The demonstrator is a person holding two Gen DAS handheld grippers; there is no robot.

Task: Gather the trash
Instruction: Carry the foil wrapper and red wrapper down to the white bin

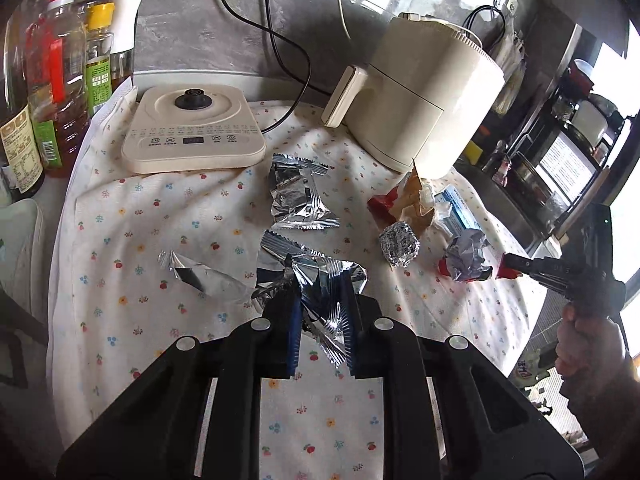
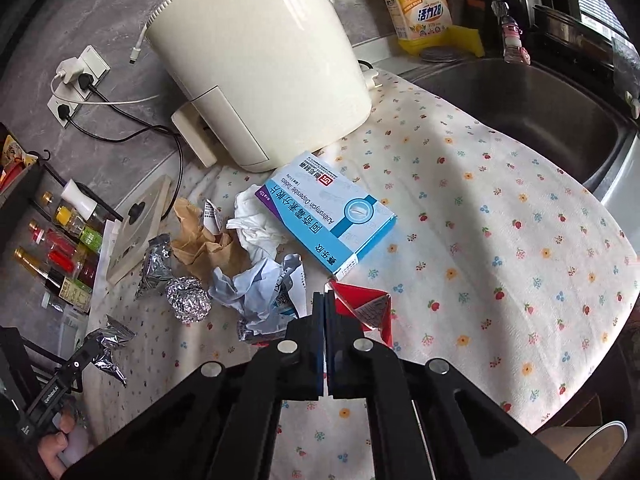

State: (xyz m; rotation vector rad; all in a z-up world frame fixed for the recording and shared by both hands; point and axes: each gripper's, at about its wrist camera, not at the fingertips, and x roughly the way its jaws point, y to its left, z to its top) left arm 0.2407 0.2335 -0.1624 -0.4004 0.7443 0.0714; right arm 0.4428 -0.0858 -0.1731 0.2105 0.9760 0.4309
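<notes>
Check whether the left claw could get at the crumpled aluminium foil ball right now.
Probably not yet: the left claw is already shut on a silver foil wrapper. The crumpled aluminium foil ball itself lies uncovered on the floral cloth.

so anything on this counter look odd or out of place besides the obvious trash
One thing: an intact-looking blue medicine box lies among the crumpled paper and foil ball, beside the white appliance. It is not crushed like the rest, so it may not be trash.

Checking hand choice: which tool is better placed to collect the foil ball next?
Neither is free. The right tool, shut on the red wrapper, sits nearer the foil ball; the left tool holds a silver wrapper.
</notes>
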